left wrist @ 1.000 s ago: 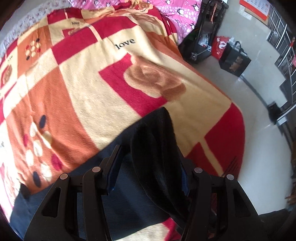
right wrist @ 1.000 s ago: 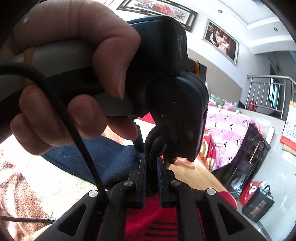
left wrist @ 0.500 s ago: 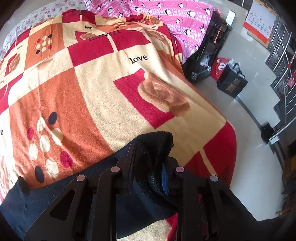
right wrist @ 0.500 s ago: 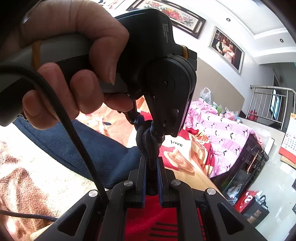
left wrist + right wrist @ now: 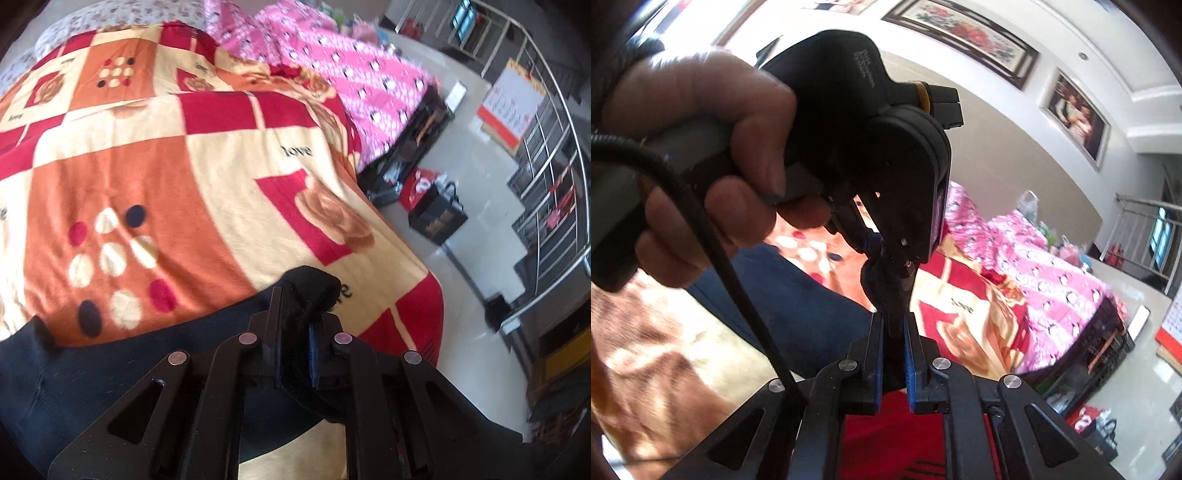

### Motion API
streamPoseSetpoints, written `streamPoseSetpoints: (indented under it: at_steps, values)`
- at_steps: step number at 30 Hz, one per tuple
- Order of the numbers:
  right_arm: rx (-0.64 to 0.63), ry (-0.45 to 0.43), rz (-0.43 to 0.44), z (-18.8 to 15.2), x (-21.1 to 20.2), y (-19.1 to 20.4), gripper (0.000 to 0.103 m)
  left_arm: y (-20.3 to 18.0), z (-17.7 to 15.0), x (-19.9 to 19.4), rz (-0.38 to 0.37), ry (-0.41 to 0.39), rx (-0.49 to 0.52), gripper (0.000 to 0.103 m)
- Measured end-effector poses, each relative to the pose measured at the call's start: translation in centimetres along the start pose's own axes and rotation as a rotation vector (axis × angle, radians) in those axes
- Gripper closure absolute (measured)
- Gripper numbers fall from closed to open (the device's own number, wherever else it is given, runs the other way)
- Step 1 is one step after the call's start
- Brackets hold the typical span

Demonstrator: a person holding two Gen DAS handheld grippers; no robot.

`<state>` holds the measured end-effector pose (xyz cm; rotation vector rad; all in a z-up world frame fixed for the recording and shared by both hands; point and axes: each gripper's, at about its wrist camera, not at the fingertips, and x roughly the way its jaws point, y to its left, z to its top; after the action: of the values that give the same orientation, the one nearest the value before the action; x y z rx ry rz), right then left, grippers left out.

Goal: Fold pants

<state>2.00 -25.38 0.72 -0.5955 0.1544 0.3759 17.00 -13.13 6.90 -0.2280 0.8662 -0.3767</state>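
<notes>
Dark navy pants (image 5: 110, 373) lie across the near end of a red, orange and cream blanket (image 5: 147, 166). My left gripper (image 5: 295, 334) has its jaws closing on a bunched black fold of the pants (image 5: 314, 288), and both pads press on it. In the right wrist view my right gripper (image 5: 894, 343) is shut on the same edge of the pants (image 5: 798, 295), just below the left gripper (image 5: 886, 266), which a hand (image 5: 701, 147) holds close in front. The fabric is raised off the blanket between the two grips.
A pink penguin-print quilt (image 5: 351, 74) lies beyond the blanket. Past the bed's right edge, on the tiled floor, are a black rack (image 5: 413, 147), a black bag (image 5: 436, 218) and a metal railing (image 5: 554, 147). Framed pictures (image 5: 960, 37) hang on the wall.
The left jaws have closed from wide apart onto the pants fold and carried it up and across the blanket. The right gripper stays shut on the fabric and has risen a little.
</notes>
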Motion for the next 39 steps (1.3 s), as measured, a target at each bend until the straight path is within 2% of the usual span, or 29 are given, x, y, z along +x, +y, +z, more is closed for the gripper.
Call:
streamPoseSetpoints:
  at_steps: [6, 14, 20, 21, 22, 24, 25, 26, 28, 30, 31, 33, 35, 38, 39]
  values:
    - [-0.064, 0.004, 0.096, 3.3, 0.0, 3.7, 0.095, 5.0, -1.1, -2.8, -0.011, -0.034, -0.052, 0.094]
    - [-0.106, 0.012, 0.238, 7.6, 1.1, 10.6, 0.095, 13.2, -3.6, -7.0, 0.05, -0.033, -0.101, 0.094]
    - [-0.142, 0.012, 0.301, 9.6, 1.6, 15.1, 0.095, 17.2, -5.4, -7.7, 0.06, -0.026, -0.155, 0.094]
    - [-0.146, 0.016, 0.304, 9.7, 2.0, 15.4, 0.095, 17.5, -5.5, -7.4, 0.072, -0.019, -0.152, 0.091]
    - [-0.149, 0.025, 0.306, 9.8, 2.3, 15.9, 0.095, 17.9, -5.7, -7.2, 0.101, -0.011, -0.154, 0.08]
    - [-0.163, 0.039, 0.317, 9.6, 2.7, 16.8, 0.094, 18.8, -6.0, -7.2, 0.124, -0.011, -0.186, 0.068]
    - [-0.171, 0.046, 0.335, 9.4, 2.7, 17.1, 0.09, 19.1, -6.0, -7.5, 0.12, -0.019, -0.201, 0.068]
    - [-0.155, 0.036, 0.352, 9.2, 2.5, 17.1, 0.085, 19.3, -6.1, -7.9, 0.132, -0.029, -0.216, 0.068]
    - [-0.105, 0.001, 0.421, 9.0, 1.5, 16.1, 0.062, 19.6, -6.3, -9.3, 0.206, -0.064, -0.238, 0.068]
    - [-0.041, -0.04, 0.477, 8.9, 0.1, 14.6, 0.059, 19.4, -6.6, -11.2, 0.262, -0.13, -0.261, 0.068]
    - [-0.006, -0.059, 0.513, 8.8, -0.5, 13.5, 0.059, 19.0, -6.7, -12.0, 0.266, -0.156, -0.265, 0.068]
    - [0.056, -0.075, 0.563, 8.7, -1.1, 10.9, 0.059, 17.7, -7.2, -13.0, 0.239, -0.211, -0.247, 0.068]
    - [0.12, -0.076, 0.578, 8.3, -0.9, 7.2, 0.058, 15.4, -7.9, -13.1, 0.186, -0.248, -0.202, 0.064]
    - [0.211, -0.021, 0.6, 6.9, 1.1, 0.6, 0.05, 12.0, -8.5, -11.1, 0.111, -0.227, -0.105, 0.064]
    - [0.231, -0.013, 0.595, 6.4, 1.8, -1.2, 0.048, 11.2, -8.5, -10.3, 0.109, -0.212, -0.073, 0.064]
